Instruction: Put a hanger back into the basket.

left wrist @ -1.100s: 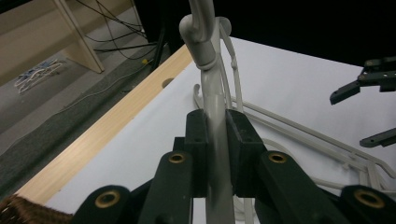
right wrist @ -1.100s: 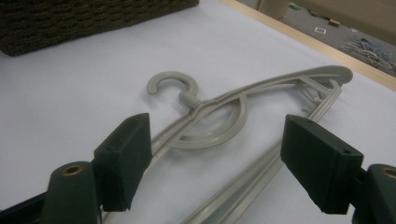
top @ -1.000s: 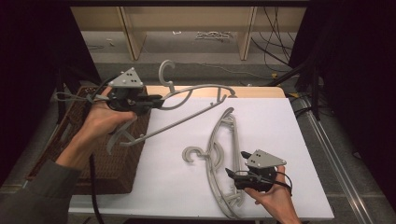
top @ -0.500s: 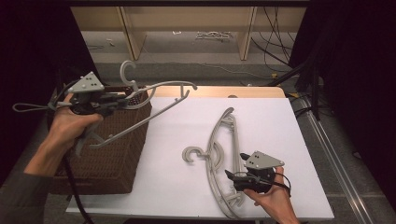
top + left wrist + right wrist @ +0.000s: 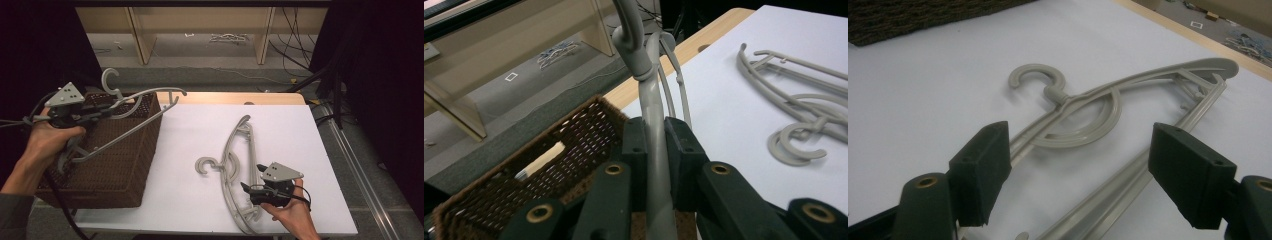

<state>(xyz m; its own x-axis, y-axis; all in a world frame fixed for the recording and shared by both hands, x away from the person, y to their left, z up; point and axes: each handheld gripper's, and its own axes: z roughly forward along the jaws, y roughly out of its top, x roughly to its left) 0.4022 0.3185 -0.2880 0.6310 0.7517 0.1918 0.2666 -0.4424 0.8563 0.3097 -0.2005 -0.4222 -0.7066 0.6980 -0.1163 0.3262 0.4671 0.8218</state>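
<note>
High view: the lifted hanger (image 5: 131,116) is clamped by the left gripper (image 5: 97,114) over the wicker basket (image 5: 107,172) at 9 o'clock, likely for dropping in; the right gripper (image 5: 243,187) is spread beside the flat hanger (image 5: 239,160).

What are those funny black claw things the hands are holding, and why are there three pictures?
Those are grippers, tools a person squeezes to pinch things. The big picture comes from a camera above the table. The other two come from small cameras riding on each gripper, looking along its black jaws.

The left gripper is pinching a grey hanger and holding it up over a brown woven basket. The right gripper is open, with its jaws spread on either side of a second hanger that lies flat on the white table. From these pictures I cannot tell whether it touches that hanger yet.
</note>
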